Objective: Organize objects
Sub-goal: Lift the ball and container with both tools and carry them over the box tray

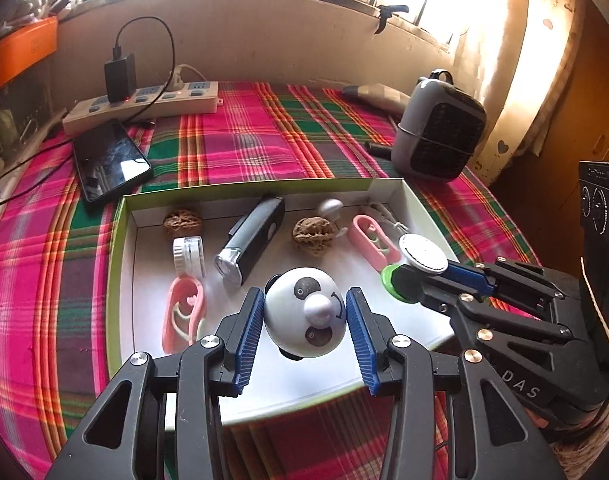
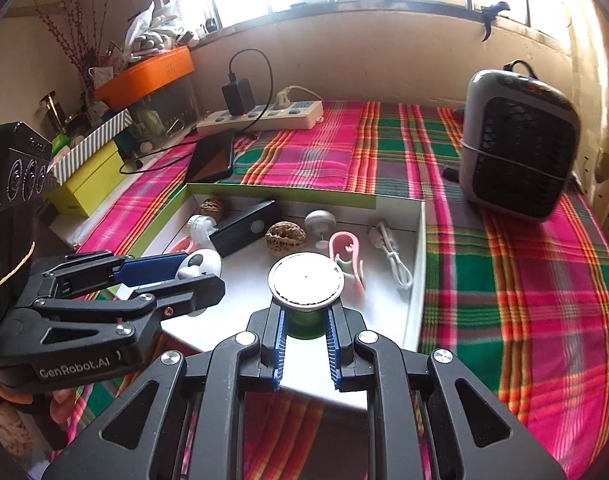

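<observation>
My left gripper (image 1: 304, 316) is shut on a white panda-face ball (image 1: 304, 312) and holds it over the near part of the white tray (image 1: 122, 248). It shows in the right wrist view too (image 2: 198, 264). My right gripper (image 2: 306, 316) is shut on a green-bodied round object with a silver disc top (image 2: 306, 280), held over the tray's near right side; in the left wrist view the object (image 1: 420, 256) sits just right of the panda ball. In the tray lie two walnuts (image 1: 312, 234), a black flashlight (image 1: 252, 238), pink clips (image 1: 374, 240) and a small clear jar (image 1: 189, 256).
The tray sits on a plaid cloth (image 2: 524, 280). A grey fan heater (image 2: 520, 140) stands at the back right. A phone (image 1: 110, 160) and a power strip with a charger (image 1: 144, 106) lie at the back left. Boxes and clutter (image 2: 92, 168) stand at the far left.
</observation>
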Available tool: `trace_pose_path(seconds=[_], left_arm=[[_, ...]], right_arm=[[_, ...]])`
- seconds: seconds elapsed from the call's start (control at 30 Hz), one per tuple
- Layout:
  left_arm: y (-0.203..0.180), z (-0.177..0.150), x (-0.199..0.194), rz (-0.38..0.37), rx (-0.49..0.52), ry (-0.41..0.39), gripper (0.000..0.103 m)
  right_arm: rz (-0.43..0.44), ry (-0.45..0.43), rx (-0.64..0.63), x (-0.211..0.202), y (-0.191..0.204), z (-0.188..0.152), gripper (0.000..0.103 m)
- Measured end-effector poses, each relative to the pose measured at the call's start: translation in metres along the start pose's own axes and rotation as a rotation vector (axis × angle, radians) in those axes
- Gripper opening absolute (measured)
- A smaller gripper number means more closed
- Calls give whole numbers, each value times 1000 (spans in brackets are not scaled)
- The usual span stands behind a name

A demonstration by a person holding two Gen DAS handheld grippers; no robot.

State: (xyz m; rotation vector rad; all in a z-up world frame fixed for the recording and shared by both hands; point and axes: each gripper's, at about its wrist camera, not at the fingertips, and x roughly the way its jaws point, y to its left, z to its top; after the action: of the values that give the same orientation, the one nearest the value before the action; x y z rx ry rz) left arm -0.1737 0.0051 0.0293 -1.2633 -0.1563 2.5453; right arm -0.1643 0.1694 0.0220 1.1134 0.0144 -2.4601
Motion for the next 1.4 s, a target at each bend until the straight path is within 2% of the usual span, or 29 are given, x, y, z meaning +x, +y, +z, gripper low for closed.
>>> trace_pose_path(seconds=[0.57, 0.97, 1.4], left_arm=[[7, 11, 29, 3, 2, 49, 41], [7, 17, 38, 9, 10, 54, 41], [9, 18, 40, 14, 9, 52, 41]], right_arm=[[8, 55, 7, 36, -8, 10, 18], [-59, 38, -57, 45, -6, 17, 18], [-39, 31, -68, 45, -7, 16, 18]])
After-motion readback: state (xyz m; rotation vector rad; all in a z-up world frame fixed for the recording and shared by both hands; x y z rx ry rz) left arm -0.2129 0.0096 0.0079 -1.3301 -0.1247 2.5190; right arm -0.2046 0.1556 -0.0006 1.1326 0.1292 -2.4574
